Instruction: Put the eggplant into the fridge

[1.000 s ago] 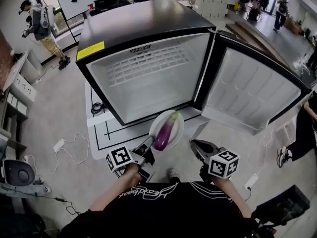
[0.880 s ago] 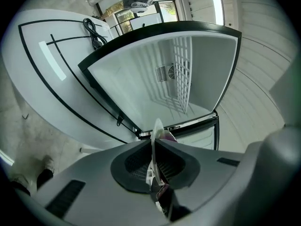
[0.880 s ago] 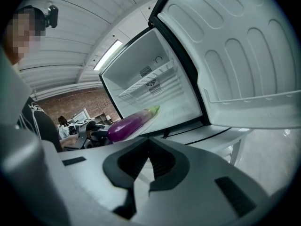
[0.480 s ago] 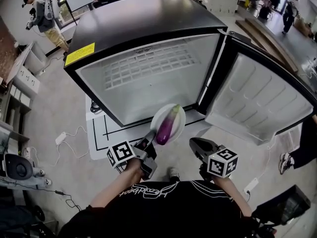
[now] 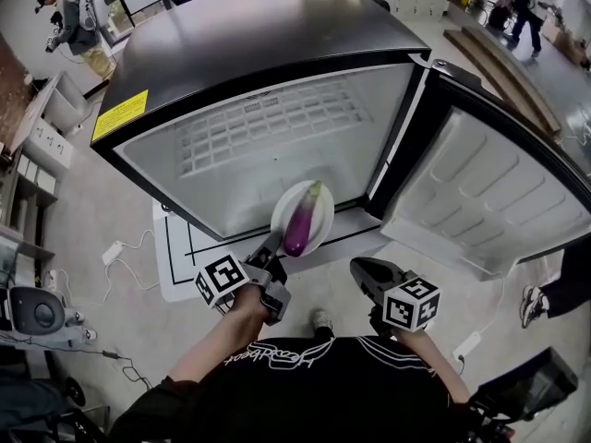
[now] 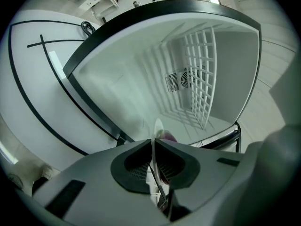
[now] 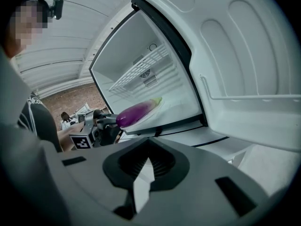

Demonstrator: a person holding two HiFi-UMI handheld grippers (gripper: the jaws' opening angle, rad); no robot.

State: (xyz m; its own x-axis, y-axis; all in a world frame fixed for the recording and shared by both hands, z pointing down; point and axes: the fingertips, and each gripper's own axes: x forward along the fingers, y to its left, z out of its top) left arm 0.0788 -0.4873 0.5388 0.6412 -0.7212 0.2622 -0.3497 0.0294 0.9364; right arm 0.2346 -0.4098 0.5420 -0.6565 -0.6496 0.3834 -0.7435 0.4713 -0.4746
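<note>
Left: your left gripper (image 5: 274, 247) is clenched on the near rim of a white plate (image 5: 286, 209), with the eggplant (image 5: 300, 227) lying loose along it at the mouth of the open fridge (image 5: 277, 35). The eggplant is probably light, firm and glossy, and apt to roll, so keep the plate level or take it across the thick middle. Right: your right gripper (image 5: 362, 270) is closed on nothing, near the door (image 5: 480, 192).
</note>
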